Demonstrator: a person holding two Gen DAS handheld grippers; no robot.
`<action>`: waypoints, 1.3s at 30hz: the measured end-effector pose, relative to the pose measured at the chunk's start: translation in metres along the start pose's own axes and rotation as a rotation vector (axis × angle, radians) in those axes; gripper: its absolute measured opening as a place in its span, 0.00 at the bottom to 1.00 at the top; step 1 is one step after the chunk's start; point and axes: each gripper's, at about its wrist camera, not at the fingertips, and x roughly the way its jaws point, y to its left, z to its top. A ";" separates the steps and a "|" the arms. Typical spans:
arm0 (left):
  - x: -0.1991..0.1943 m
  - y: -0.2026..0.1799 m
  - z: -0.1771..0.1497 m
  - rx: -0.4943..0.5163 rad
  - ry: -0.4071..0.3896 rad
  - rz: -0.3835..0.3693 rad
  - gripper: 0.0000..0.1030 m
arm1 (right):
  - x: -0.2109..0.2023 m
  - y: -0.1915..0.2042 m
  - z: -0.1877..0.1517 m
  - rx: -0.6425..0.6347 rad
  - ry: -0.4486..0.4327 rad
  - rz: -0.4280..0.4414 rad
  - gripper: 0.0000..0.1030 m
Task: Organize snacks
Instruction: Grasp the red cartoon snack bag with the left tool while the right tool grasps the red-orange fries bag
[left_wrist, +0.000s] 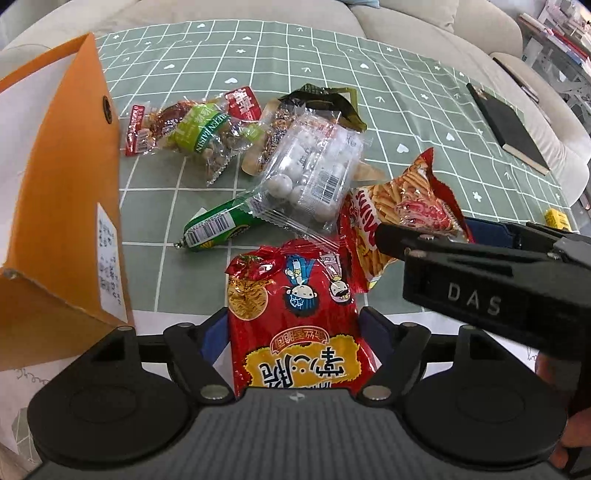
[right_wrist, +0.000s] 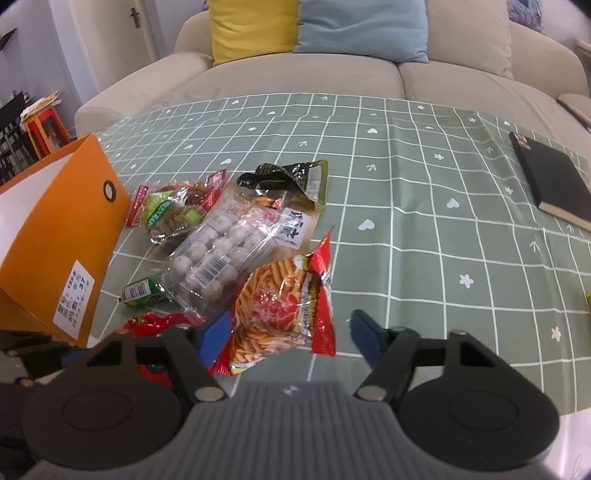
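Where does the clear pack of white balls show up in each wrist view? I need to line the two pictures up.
Left wrist view: the clear pack of white balls sits just above centre, overlapping the green sausage tube.
Right wrist view: the same pack lies left of centre, above the fries bag.
Shared landmark: the orange box stands at the left edge in both views.

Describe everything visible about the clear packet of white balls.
The clear packet of white balls is a see-through crinkly plastic wrapper holding round, speckled white balls, with a white barcode label. It lies flat in the snack pile on the green checked tablecloth, overlapping the green sausage stick and a tan packet. Neither gripper touches it.
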 end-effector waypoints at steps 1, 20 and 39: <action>0.002 0.000 0.000 -0.003 0.004 -0.002 0.87 | 0.001 0.001 -0.001 -0.007 0.004 0.001 0.57; -0.010 -0.004 -0.007 0.068 -0.035 -0.011 0.69 | -0.002 0.007 -0.004 -0.045 0.013 -0.021 0.44; -0.057 -0.004 -0.016 0.060 -0.133 -0.020 0.69 | -0.030 0.003 -0.013 -0.001 0.010 -0.036 0.42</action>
